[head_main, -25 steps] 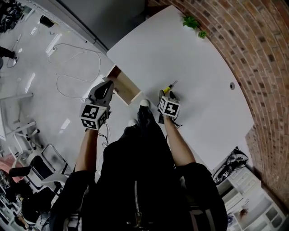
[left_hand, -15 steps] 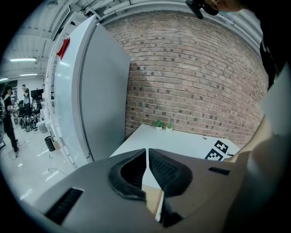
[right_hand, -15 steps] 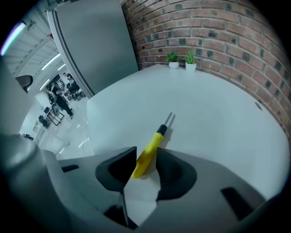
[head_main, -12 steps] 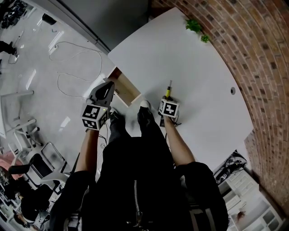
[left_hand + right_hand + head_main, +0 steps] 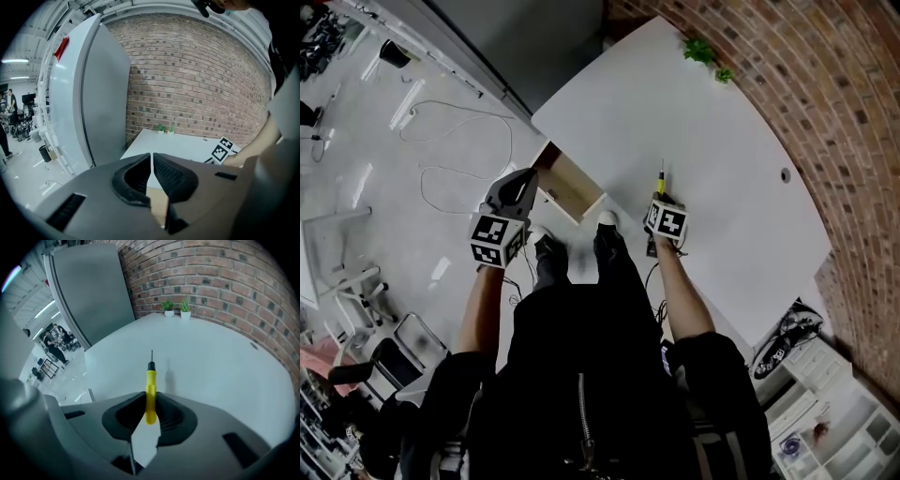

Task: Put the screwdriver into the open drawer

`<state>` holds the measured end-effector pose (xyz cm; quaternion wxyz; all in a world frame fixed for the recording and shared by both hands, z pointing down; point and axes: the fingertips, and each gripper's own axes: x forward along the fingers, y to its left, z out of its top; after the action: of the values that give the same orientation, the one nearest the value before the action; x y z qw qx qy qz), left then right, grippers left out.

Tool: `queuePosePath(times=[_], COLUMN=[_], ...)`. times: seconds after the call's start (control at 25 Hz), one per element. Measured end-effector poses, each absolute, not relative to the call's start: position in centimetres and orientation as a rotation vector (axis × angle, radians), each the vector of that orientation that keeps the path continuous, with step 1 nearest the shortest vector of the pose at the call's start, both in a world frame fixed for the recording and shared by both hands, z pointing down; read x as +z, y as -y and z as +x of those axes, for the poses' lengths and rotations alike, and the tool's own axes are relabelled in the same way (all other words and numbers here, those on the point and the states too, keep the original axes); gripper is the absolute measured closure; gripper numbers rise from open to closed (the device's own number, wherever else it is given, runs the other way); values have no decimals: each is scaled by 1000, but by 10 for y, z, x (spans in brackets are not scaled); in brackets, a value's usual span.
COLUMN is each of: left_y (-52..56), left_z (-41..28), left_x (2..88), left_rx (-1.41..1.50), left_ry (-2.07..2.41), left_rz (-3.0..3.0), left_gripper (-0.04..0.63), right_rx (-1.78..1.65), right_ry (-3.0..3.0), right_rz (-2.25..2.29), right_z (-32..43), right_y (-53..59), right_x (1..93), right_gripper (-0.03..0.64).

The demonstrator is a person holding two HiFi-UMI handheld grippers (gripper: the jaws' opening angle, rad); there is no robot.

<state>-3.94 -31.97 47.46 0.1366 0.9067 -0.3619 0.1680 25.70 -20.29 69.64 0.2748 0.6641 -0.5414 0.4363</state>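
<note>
Half the screwdriver (image 5: 151, 378) hides between the right tool's (image 5: 150, 398) jaws, just closing.

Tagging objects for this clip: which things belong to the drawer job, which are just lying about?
Job: slim yellow-handled screwdriver, right gripper whose jaws have just been closing on it, open light-wood drawer.
Lying about: two small green potted plants, loose white floor cable.

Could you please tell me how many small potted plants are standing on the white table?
2. Both stand at the far edge of the white table, against the brick wall: the left plant and the right plant, side by side. None appears hidden.
</note>
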Motion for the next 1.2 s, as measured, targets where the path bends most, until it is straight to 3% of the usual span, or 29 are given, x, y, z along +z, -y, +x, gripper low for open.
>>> queuePosePath(times=[0.6,1.2], left_y=[339,329], left_z=[-89,-208], left_x=[448,473], left_rx=[358,311], left_ry=[1071,1303], left_rz=[2662,2479], left_gripper=[560,560], right_rx=[812,697], right_ry=[1717,1931], right_rz=[1844,1519], right_z=[215,59], right_y=[266,315], right_x=[581,588], right_gripper=[538,538])
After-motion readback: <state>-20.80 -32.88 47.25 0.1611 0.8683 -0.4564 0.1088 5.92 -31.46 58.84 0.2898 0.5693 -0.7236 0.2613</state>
